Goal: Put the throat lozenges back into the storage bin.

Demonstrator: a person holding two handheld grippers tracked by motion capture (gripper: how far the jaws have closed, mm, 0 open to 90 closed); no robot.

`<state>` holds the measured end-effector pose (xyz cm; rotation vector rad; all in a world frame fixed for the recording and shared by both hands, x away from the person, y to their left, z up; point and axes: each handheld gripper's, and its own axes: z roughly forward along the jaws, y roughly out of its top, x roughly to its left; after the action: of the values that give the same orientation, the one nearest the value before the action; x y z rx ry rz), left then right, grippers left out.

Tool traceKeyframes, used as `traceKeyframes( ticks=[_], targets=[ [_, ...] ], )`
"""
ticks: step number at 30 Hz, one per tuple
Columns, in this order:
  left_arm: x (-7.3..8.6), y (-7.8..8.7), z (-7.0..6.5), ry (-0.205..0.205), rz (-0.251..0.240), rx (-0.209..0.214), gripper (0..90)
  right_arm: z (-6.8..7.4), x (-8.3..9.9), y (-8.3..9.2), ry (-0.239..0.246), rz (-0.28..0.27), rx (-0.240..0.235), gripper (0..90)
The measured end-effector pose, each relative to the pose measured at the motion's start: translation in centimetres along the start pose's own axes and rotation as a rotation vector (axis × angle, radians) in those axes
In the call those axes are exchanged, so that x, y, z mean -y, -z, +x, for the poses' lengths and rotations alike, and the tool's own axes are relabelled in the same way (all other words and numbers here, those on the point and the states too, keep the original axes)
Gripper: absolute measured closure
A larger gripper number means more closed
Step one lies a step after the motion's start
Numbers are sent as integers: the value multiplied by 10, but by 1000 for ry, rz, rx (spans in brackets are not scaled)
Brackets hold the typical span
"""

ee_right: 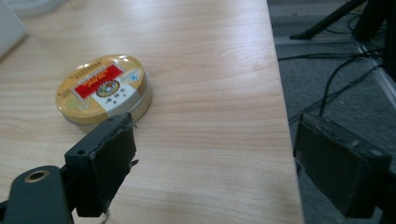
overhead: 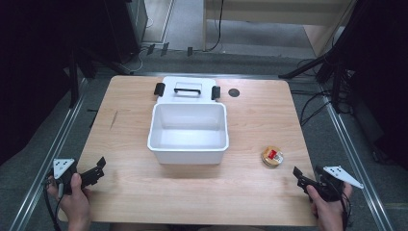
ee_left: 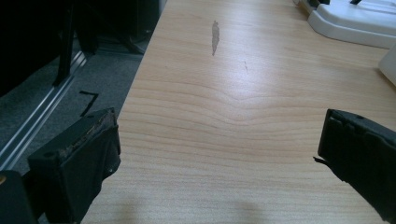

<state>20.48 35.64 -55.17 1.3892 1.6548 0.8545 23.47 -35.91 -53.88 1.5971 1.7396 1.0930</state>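
Right gripper [ee_right: 212, 161] jaws spread empty over the table [ee_right: 210, 70] edge, round tin [ee_right: 103, 88] flat just beyond its left jaw, likely awaiting pickup; left gripper [ee_left: 217, 158] jaws likewise open, idle.

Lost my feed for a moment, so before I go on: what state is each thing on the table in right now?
Box: open, empty, upright.
Lid: off, lying behind the box, its two latches out to the sides.
Tin: closed, flat on the table, label up, not held.
Left claw: open, nothing in it.
Right claw: open, nothing in it, just short of the tin.
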Motion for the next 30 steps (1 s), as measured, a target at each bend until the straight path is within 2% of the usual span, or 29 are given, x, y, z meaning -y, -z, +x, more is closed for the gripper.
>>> traceKeyframes(
  ticks=[3,9,12,14,18,20,21,22,23,26,27,28,29,30],
  targets=[
    [0,0,0,-4,0,0,0,5,-10,6,66,68,28,135],
    [0,0,-1,-5,-1,2,0,23,-25,8,177,225,4,133],
    [0,0,0,-3,2,4,0,30,-30,4,215,324,-25,133],
    [0,0,0,-3,3,4,0,36,-33,-1,252,394,-27,132],
    [0,0,0,-7,2,8,0,45,-42,-8,325,495,-42,132],
    [0,0,-1,-9,2,18,0,49,-48,-10,344,548,-44,131],
    [0,0,-1,-9,2,18,0,49,-48,-10,344,548,-44,131],
    [0,-1,-1,-15,4,17,0,53,-53,-14,372,602,-46,128],
    [0,-1,-1,-19,5,18,0,56,-55,-16,386,629,-42,126],
    [0,-1,-1,-20,7,16,0,64,-61,-22,439,683,-48,102],
    [0,-1,-1,-20,7,16,0,64,-61,-22,439,683,-48,102],
    [0,-1,-1,-15,5,18,0,69,-65,-27,456,717,-45,89],
    [0,-1,-1,-15,5,18,0,69,-65,-27,456,717,-45,89],
    [0,-1,-1,-11,4,21,0,72,-68,-30,474,740,-45,75]
  ],
)
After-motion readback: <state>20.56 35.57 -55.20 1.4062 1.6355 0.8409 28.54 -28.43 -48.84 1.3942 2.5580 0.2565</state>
